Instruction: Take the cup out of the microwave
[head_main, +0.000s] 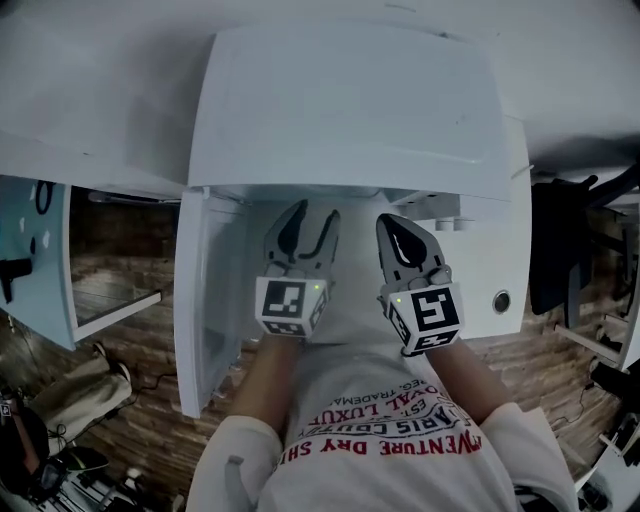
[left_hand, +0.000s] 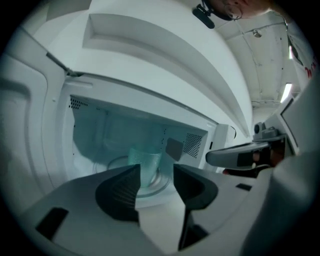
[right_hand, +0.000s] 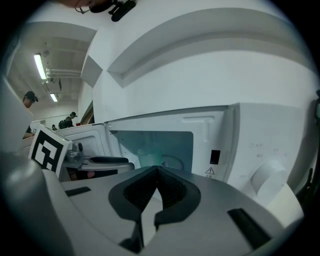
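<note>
- Left gripper (left_hand: 156, 170) held released; cup (left_hand: 145, 161) seen beyond it on the microwave's (head_main: 350, 110) turntable (left_hand: 115, 163).
- Right gripper (right_hand: 157, 170) clenched, empty, beside it.
- Wood floor (head_main: 150, 430) seen below both.

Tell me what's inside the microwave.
A translucent cup stands on the glass turntable in the open microwave. The left gripper covers part of the cup's base and the turntable's front.

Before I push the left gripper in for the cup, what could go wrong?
The cup sits off-centre toward one jaw of the open left gripper, so that jaw could knock it over on the turntable. The shut right gripper crowds the same opening; they may collide.
</note>
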